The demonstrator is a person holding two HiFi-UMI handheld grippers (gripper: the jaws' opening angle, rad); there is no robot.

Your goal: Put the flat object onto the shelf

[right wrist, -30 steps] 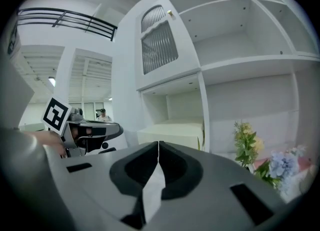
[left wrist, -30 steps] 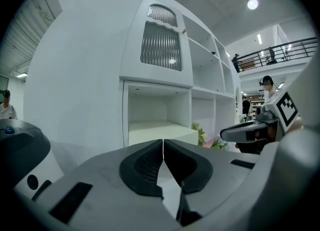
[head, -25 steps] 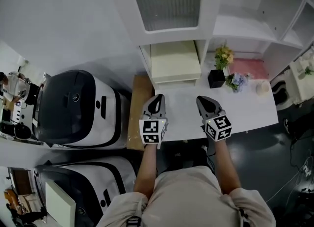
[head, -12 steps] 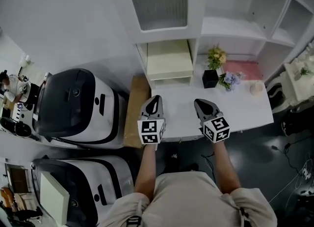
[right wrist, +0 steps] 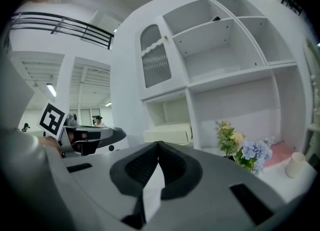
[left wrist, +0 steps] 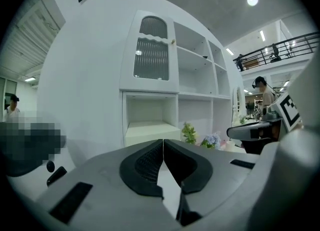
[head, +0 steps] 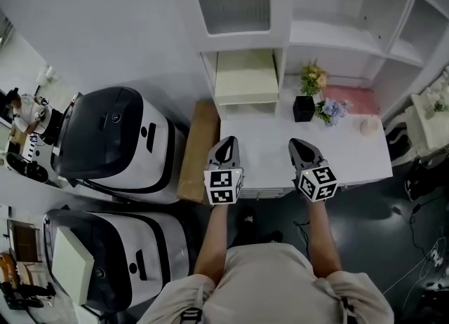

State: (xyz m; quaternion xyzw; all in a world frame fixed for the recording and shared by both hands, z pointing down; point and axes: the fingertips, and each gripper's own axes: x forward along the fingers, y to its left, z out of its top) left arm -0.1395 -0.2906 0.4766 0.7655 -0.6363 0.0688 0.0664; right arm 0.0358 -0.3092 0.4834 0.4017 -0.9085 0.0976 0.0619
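My left gripper (head: pixel 226 142) and right gripper (head: pixel 299 144) stay empty, jaws together, over the white desktop (head: pixel 351 151). The flat cream box (head: pixel 247 77) lies unmoved in the white shelf unit's (head: pixel 330 35) lowest compartment, so placement appears complete.

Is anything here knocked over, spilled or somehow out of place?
Nothing stands out. The cream box lies flat in its cubby, and the flower pot and cup stand upright on the table. No spill shows.
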